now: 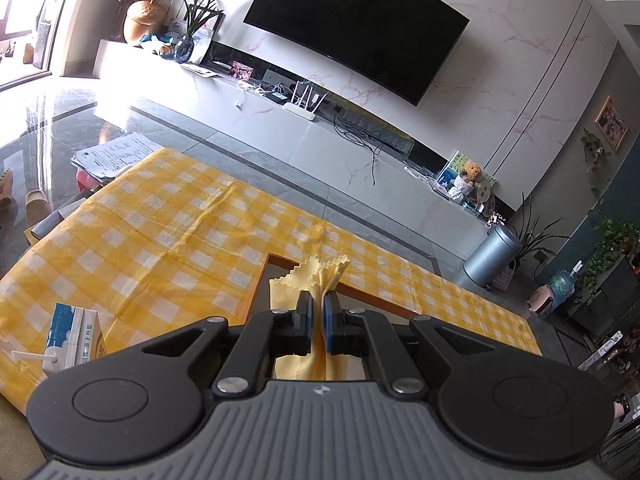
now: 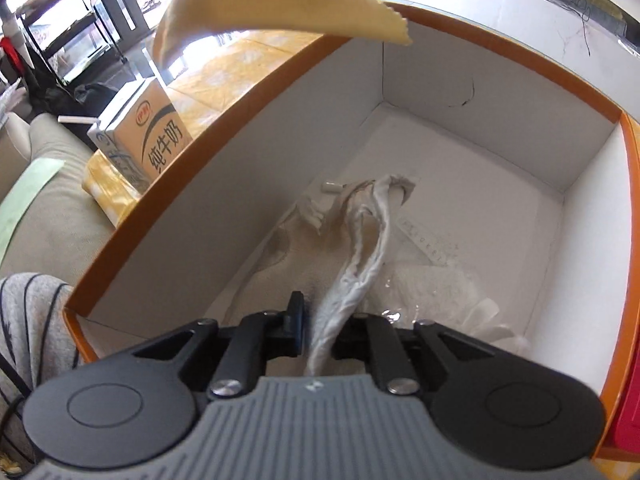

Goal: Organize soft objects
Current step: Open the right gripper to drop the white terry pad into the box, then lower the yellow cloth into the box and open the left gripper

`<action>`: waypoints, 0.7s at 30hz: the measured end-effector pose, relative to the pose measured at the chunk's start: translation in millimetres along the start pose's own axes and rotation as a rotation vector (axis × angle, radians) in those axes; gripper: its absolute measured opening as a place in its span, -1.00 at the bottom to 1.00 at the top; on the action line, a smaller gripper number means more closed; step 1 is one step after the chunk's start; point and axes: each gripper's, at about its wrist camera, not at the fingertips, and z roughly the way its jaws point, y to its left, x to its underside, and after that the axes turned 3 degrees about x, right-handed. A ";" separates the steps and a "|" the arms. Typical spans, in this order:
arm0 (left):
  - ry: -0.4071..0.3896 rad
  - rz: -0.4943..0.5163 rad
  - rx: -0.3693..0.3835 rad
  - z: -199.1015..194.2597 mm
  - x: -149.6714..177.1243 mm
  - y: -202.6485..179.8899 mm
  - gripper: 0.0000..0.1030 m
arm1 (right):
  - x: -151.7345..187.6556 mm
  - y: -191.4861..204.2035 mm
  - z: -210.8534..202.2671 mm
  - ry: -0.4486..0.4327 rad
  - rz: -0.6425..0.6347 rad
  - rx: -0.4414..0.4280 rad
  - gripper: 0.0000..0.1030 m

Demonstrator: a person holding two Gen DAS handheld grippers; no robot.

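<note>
My left gripper (image 1: 319, 312) is shut on a pale yellow cloth (image 1: 320, 276) and holds it above the orange-rimmed box (image 1: 256, 280) on the yellow checked tablecloth. The same cloth hangs at the top of the right wrist view (image 2: 280, 4). My right gripper (image 2: 320, 320) is shut on a white crumpled cloth (image 2: 368, 240) inside the box (image 2: 248, 92), whose inside is white. More pale soft items (image 2: 432, 280) lie on the box floor beside it.
A milk carton with a straw (image 1: 72, 336) stands on the tablecloth left of the box; it also shows in the right wrist view (image 2: 148, 136). A sofa arm (image 2: 48, 208) lies to the left. A TV unit and grey bin (image 1: 492, 256) stand beyond the table.
</note>
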 end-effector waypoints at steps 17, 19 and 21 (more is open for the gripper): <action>0.027 0.028 -0.026 11.0 4.9 -2.0 -0.88 | 2.4 -39.9 -59.2 -0.162 0.133 -0.003 0.40; 0.035 0.043 -0.029 13.9 6.5 -5.8 -0.88 | 1.0 -48.9 -75.0 -0.213 0.144 0.013 0.41; 0.047 0.059 -0.029 18.2 8.6 -9.9 -0.88 | 1.6 -58.3 -90.9 -0.269 0.162 0.027 0.49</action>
